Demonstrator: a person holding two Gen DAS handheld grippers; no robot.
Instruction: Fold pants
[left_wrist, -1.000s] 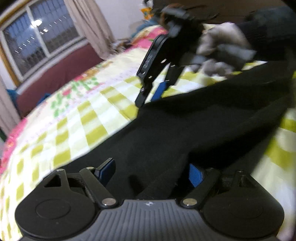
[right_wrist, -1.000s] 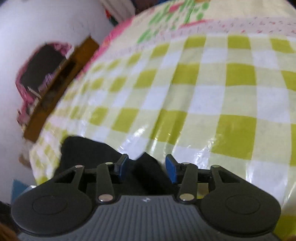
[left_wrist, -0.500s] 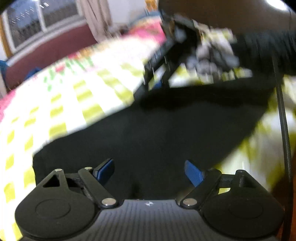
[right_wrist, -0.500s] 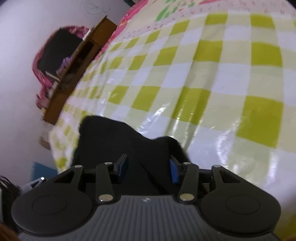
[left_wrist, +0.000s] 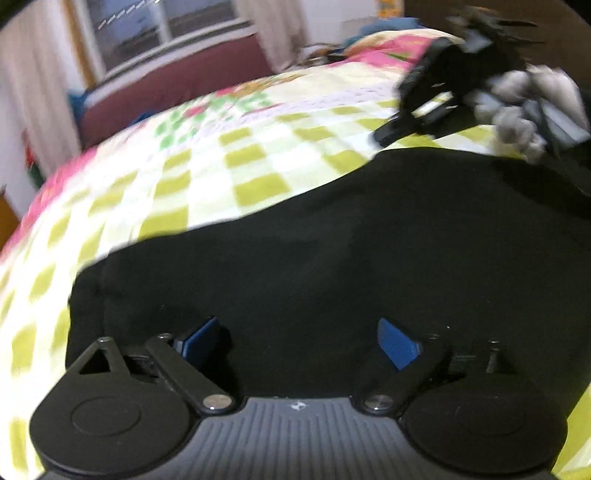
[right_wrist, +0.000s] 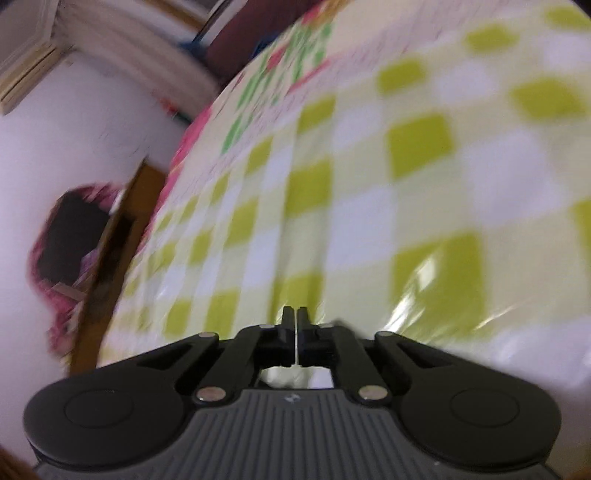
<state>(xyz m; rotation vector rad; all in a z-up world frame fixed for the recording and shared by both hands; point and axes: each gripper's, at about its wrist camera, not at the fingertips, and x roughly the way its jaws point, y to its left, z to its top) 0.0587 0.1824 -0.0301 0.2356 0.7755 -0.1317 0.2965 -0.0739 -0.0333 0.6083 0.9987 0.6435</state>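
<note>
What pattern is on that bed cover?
Yellow-green and white checks on the bed cover, clearest in the right wrist view.

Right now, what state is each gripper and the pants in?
left gripper: open, jaws just widened, over the cloth without pinching it.
right gripper: shut, jaws just closed, no cloth visible between them.
black pants: spread on the checked bedspread, fold unclear.

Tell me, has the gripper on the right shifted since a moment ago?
Yes. The right gripper has swung off the black pants; the checked bedcover now fills its view, and its jaws have just been closing, nothing visible between them.
</note>
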